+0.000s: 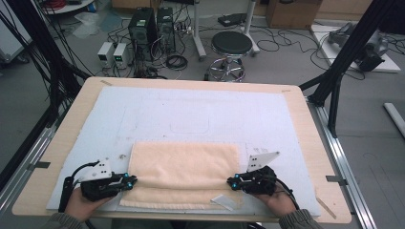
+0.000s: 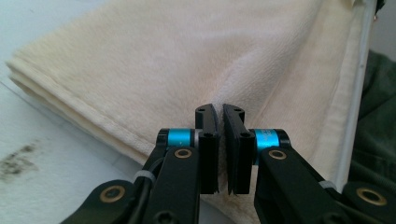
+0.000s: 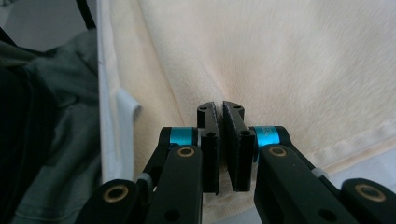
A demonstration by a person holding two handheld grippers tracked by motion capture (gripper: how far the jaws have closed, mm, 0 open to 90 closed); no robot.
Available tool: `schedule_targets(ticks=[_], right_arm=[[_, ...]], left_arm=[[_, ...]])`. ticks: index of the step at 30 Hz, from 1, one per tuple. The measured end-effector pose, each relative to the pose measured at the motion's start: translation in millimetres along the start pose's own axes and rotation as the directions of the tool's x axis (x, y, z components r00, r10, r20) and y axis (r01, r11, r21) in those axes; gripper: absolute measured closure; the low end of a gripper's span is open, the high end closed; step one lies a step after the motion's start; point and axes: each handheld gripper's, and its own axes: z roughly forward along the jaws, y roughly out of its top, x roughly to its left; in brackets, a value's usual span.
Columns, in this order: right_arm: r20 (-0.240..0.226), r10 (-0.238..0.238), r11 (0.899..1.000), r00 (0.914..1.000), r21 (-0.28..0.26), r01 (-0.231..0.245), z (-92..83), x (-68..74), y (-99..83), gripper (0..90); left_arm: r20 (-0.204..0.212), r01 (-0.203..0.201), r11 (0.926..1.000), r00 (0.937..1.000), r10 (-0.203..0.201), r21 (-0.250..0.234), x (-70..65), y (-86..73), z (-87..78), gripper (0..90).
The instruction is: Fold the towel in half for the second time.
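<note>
Two grippers flank a folded cream towel on the white mat near the table's front edge: left gripper at its left side, right gripper at its right. Left gripper view: jaws closed, apparently pinching a ridge of towel (the cloth between the pads is hard to confirm). Right gripper view: jaws likewise closed on a pucker. Step judged: edges grasped for folding. Next: both hands lift evenly, together.
</note>
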Motion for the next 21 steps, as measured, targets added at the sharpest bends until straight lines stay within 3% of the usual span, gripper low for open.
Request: schedule_targets(ticks=[3, 7, 10, 13, 15, 17, 21], right_arm=[[-0.010, -0.007, 0.998, 0.9999, -0.062, 0.006, -14.6, 5.4, 9.4, 85.7], [-0.021, -0.045, 0.994, 0.9987, -0.097, 0.043, -30.7, 22.1, 21.5, 85.7], [-0.037, -0.079, 0.993, 0.9962, -0.089, 0.075, -34.6, 36.2, 22.8, 85.7], [-0.066, -0.089, 0.995, 0.9938, -0.053, 0.086, -33.8, 47.4, 15.9, 84.1], [-0.108, -0.065, 0.996, 0.9920, -0.066, 0.058, -32.0, 47.0, 9.9, 71.8], [-0.128, -0.041, 0.997, 0.9909, -0.070, 0.032, -31.3, 43.8, 7.5, 69.1], [-0.063, -0.040, 0.997, 0.9972, -0.075, 0.036, -27.7, 34.7, 14.1, 63.2]], left_arm=[[-0.004, -0.020, 0.9988, 0.9998, 0.020, -0.045, -4.1, 9.5, -13.4, 84.6], [-0.005, -0.054, 0.9952, 0.9985, 0.054, -0.082, -14.9, 18.5, -31.2, 84.6], [0.013, -0.057, 0.9953, 0.9982, 0.058, -0.078, -25.4, 15.9, -40.2, 84.5], [0.070, -0.053, 0.9975, 0.9959, 0.056, -0.047, -34.7, 7.4, -41.6, 81.4], [0.080, -0.046, 0.9982, 0.9956, 0.049, -0.039, -36.8, 3.0, -40.6, 68.2], [0.069, -0.032, 0.9985, 0.9970, 0.035, -0.045, -33.6, 2.3, -40.1, 64.5], [0.029, -0.008, 0.9972, 0.9995, 0.011, -0.075, -21.1, 7.3, -36.1, 62.3]])
